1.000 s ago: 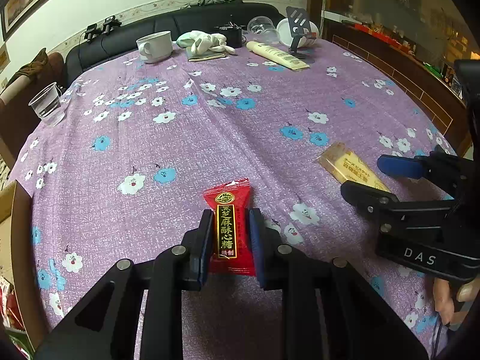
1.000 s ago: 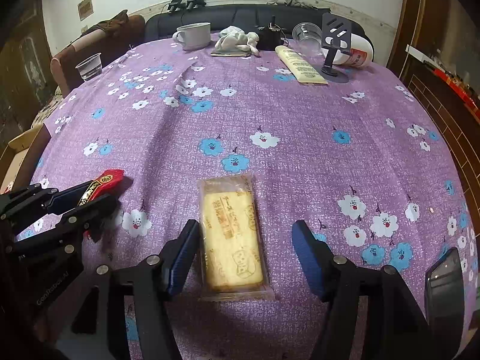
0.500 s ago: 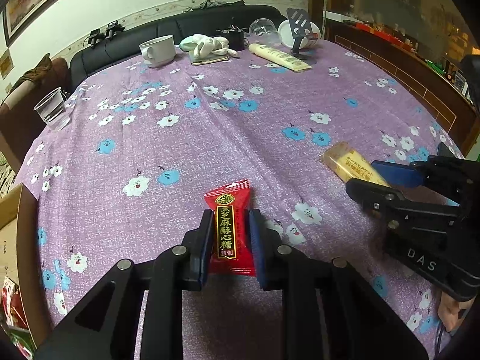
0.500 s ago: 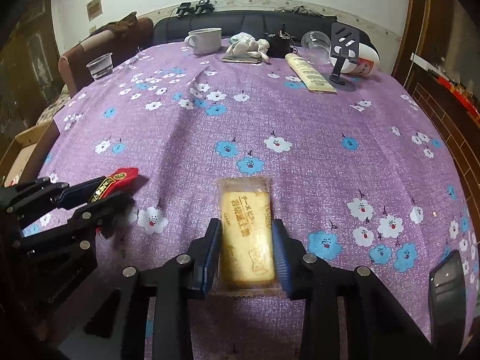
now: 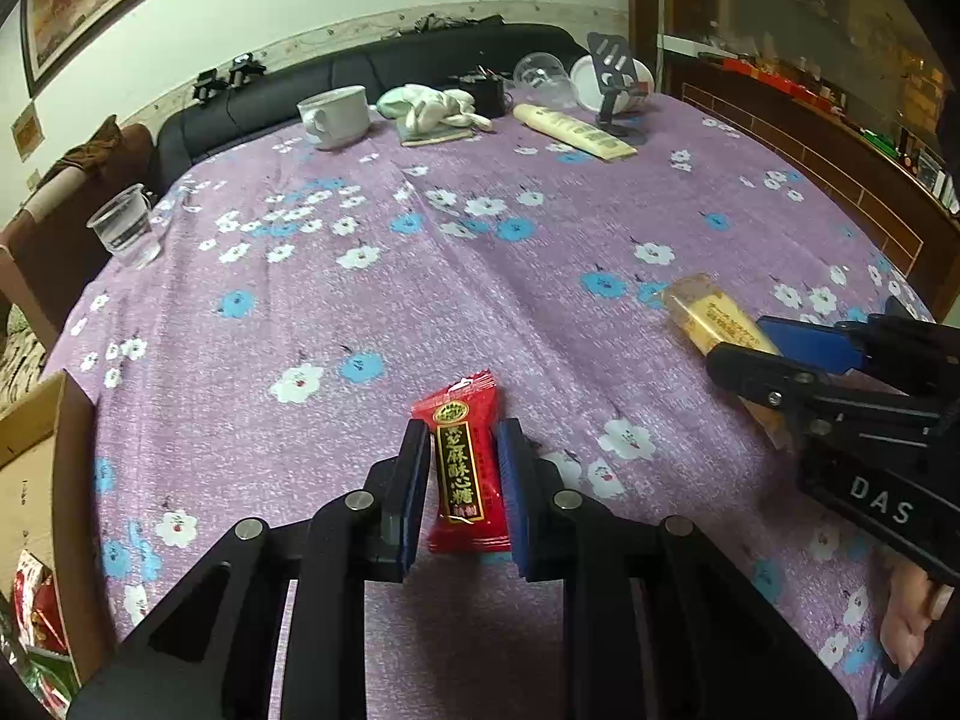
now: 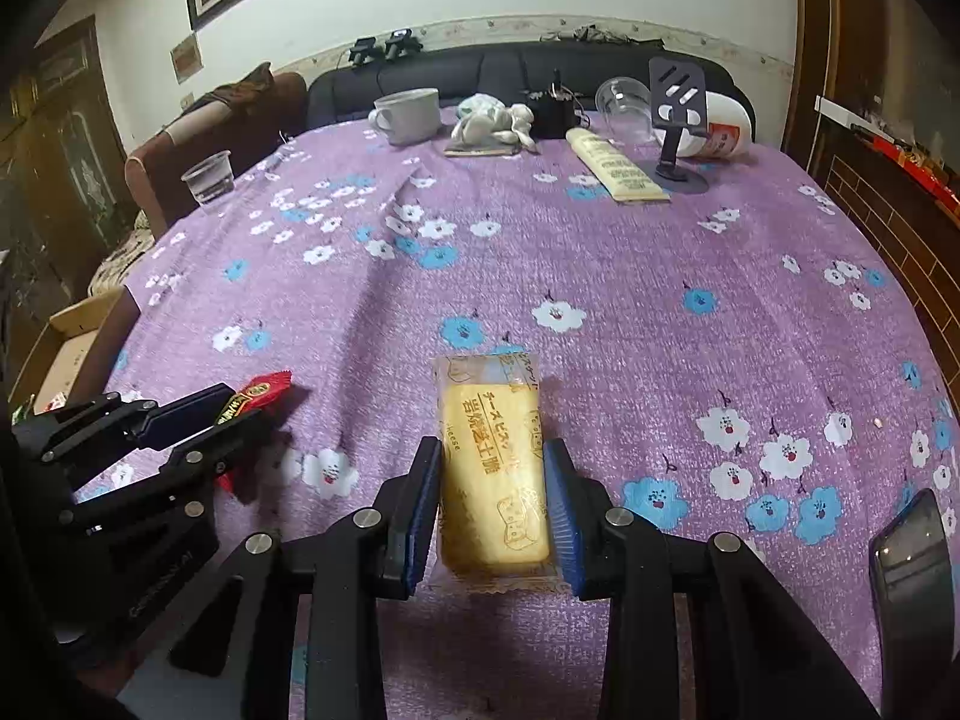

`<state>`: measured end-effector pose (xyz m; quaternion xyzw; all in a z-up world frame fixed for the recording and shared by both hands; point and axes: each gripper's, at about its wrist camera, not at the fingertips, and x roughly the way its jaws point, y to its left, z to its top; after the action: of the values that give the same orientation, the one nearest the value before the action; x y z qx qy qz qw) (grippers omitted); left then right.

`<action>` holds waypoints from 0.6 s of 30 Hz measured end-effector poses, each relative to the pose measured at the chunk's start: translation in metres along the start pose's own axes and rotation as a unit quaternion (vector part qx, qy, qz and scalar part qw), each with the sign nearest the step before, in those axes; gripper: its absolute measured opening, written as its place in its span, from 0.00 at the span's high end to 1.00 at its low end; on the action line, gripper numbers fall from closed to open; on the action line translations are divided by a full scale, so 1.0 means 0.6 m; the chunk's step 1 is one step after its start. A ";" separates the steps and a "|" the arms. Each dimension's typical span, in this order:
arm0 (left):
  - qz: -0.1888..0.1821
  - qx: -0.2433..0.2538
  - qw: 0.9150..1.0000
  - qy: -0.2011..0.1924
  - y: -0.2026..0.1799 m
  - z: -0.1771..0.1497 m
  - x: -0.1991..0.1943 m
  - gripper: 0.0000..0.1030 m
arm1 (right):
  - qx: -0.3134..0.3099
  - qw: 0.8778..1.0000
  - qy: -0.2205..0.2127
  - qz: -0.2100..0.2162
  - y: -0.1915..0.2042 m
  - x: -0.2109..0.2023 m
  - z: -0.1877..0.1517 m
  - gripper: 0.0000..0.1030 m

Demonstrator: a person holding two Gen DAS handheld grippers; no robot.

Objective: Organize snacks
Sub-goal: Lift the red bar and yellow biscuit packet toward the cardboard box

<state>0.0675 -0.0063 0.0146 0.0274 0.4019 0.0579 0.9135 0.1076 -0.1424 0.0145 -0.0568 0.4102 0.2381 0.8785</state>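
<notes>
Right gripper (image 6: 492,498) jaws just closed onto biscuit (image 6: 493,462); long axis points far, along fingers; left gripper (image 5: 462,486) clamps candy (image 5: 461,468).

Left tongs (image 5: 461,456) clamped on red candy packet (image 5: 462,468), purple floral tablecloth (image 5: 420,300), right tongs (image 5: 756,342) gripping yellow biscuit pack (image 5: 708,312)

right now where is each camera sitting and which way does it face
Left wrist: rides the left gripper, looking forward and down along its fingers at the red candy packet clamped there; a hand shows at the lower right.
Right wrist: rides the right gripper, looking forward and down at the yellow biscuit packet it clamps.
Shared: each view catches the other gripper and its snack, plus the purple floral tablecloth, white mug and black sofa beyond.
</notes>
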 end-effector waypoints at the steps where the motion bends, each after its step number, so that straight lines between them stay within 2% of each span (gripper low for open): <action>1: 0.005 -0.001 1.000 -0.004 0.001 0.000 -0.002 0.80 | -0.001 1.000 -0.003 0.002 0.000 -0.002 0.000 0.66; 7: 0.055 -0.014 0.998 -0.037 0.016 0.004 -0.017 0.80 | -0.011 0.999 -0.030 0.023 0.015 -0.020 0.000 0.66; 18: 0.107 -0.026 0.992 -0.066 0.034 0.009 -0.031 0.80 | -0.039 0.996 -0.064 0.050 0.044 -0.043 -0.003 0.66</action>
<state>0.0573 0.0114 0.0334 0.0497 0.3336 0.1635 0.9271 0.0798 -0.1292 0.0353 -0.0546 0.3455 0.3006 0.8873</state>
